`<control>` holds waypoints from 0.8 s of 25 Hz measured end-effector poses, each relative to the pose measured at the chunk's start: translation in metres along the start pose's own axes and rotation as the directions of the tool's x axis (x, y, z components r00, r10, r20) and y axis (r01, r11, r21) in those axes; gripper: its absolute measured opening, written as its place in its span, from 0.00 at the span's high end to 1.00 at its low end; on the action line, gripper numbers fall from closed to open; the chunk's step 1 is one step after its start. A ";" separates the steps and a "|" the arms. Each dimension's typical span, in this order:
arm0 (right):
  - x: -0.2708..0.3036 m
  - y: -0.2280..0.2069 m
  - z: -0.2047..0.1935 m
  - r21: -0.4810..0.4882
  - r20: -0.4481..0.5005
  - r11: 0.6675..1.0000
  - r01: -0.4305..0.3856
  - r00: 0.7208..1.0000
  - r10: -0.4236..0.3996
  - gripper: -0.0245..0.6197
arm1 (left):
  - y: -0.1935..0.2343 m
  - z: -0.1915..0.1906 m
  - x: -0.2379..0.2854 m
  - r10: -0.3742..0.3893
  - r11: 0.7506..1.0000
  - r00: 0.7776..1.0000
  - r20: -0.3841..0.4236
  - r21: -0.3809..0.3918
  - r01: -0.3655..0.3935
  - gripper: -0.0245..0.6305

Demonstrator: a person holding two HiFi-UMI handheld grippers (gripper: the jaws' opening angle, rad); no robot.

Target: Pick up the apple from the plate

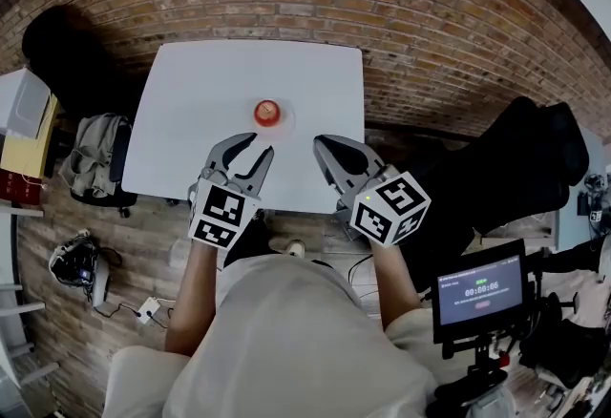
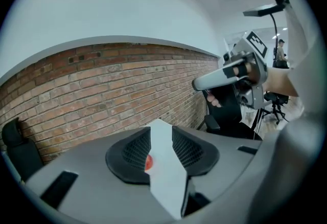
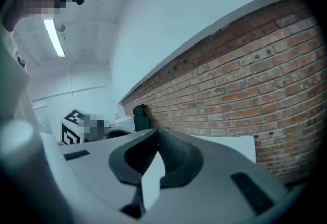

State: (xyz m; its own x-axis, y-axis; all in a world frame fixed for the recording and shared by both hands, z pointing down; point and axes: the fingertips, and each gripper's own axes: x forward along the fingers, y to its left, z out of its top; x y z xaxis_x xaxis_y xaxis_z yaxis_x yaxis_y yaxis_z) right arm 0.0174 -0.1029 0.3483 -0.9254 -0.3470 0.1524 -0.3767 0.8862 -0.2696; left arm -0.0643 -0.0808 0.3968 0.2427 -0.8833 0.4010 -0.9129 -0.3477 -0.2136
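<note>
A red apple (image 1: 267, 112) sits on a pale plate (image 1: 285, 119) that barely stands out from the white table (image 1: 191, 101). My left gripper (image 1: 260, 145) hovers just short of the apple, near the table's front edge. Its jaws are a little apart with nothing between them. In the left gripper view the apple (image 2: 148, 162) shows through the gap between that gripper's (image 2: 161, 133) pads. My right gripper (image 1: 321, 141) is to the right of the apple, fingertips together and holding nothing. In the right gripper view its tips (image 3: 157, 132) meet, with only table beyond.
A brick wall (image 1: 410, 15) runs behind the table. A black chair (image 1: 530, 163) stands to the right, another (image 1: 59, 44) at the back left. A bag (image 1: 94, 155) lies left of the table. A small screen on a stand (image 1: 480, 291) is at the lower right.
</note>
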 end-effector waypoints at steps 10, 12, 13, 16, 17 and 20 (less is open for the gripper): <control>0.028 -0.018 -0.009 0.037 -0.032 0.999 0.039 0.999 -0.037 0.96 | 0.022 -0.016 0.035 -0.080 0.997 0.996 -0.038 0.014 0.081 0.77; 0.034 -0.023 -0.011 0.047 -0.041 0.998 0.046 0.998 -0.044 0.96 | 0.024 -0.021 0.044 -0.104 0.994 0.993 -0.052 0.018 0.105 0.76; 0.038 -0.025 -0.012 0.052 -0.045 0.997 0.049 0.998 -0.047 0.96 | 0.026 -0.023 0.049 -0.113 0.993 0.992 -0.055 0.018 0.114 0.75; 0.046 -0.032 -0.014 0.060 -0.057 0.996 0.061 0.997 -0.057 0.96 | 0.033 -0.023 0.058 -0.137 0.990 0.989 -0.050 0.014 0.138 0.75; 0.048 -0.034 -0.015 0.062 -0.062 0.996 0.067 0.996 -0.063 0.96 | 0.034 -0.023 0.060 -0.145 0.989 0.988 -0.049 0.013 0.146 0.75; 0.055 -0.042 -0.019 0.074 -0.079 0.993 0.088 0.994 -0.082 0.96 | 0.040 -0.026 0.069 -0.167 0.986 0.984 -0.059 0.012 0.168 0.75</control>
State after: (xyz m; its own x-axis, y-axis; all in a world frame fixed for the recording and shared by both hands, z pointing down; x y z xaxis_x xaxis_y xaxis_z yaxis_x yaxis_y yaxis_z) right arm -0.0168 -0.1537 0.3860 -0.8853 -0.3929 0.2488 -0.4584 0.8272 -0.3251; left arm -0.0928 -0.1478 0.4394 0.3718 -0.7931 0.4825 -0.8555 -0.4945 -0.1536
